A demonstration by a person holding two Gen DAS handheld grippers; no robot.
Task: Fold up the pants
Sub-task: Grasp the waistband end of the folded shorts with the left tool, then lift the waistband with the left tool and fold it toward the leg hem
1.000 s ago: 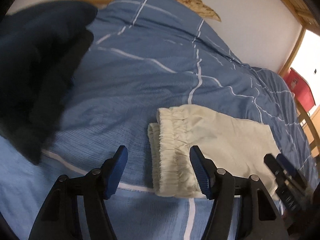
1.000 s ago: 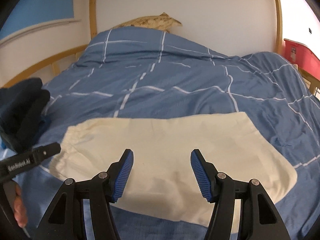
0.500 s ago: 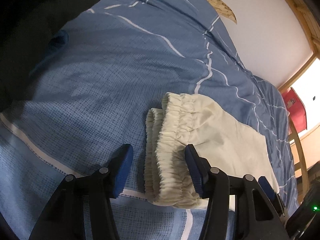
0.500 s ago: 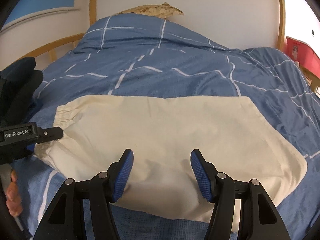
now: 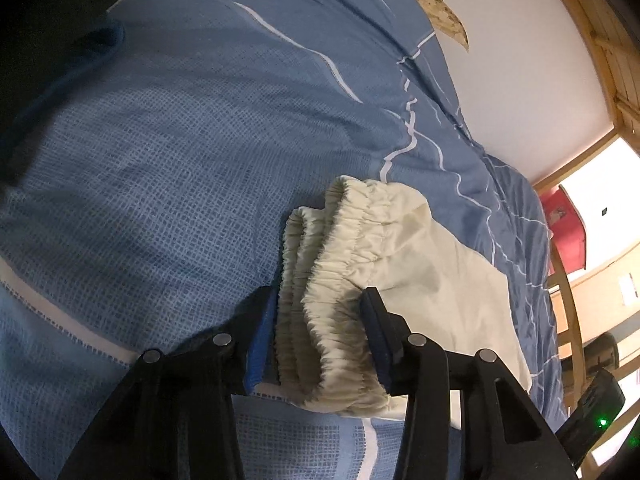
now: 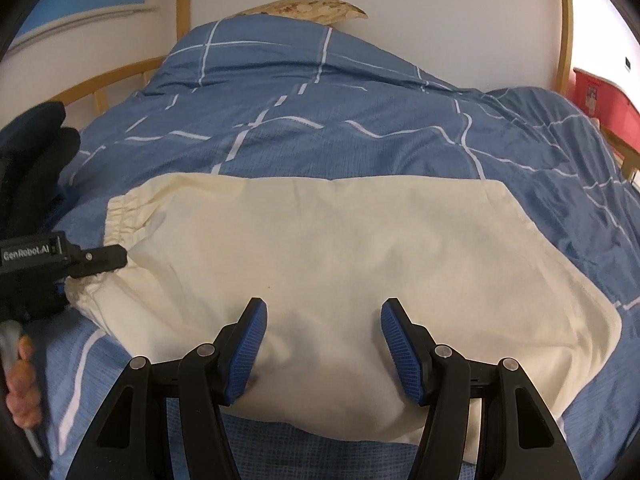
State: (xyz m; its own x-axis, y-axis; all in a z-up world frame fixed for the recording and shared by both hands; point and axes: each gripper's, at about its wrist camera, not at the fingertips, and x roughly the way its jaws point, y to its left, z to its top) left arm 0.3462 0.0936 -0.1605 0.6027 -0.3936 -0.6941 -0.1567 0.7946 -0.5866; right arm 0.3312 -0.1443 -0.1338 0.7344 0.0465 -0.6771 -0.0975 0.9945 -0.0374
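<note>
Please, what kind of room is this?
Probably a bedroom: cream pants lie on a blue checked duvet, a pillow sits against the wall, and a wooden bed frame borders it.

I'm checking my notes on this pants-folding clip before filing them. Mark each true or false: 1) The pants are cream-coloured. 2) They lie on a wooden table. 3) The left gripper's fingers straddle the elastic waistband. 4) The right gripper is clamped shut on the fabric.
1) The pants are cream-coloured: true.
2) False; they lie on a blue checked duvet.
3) The left gripper straddles the waistband: true.
4) False; the right gripper is open over the cloth.
</note>
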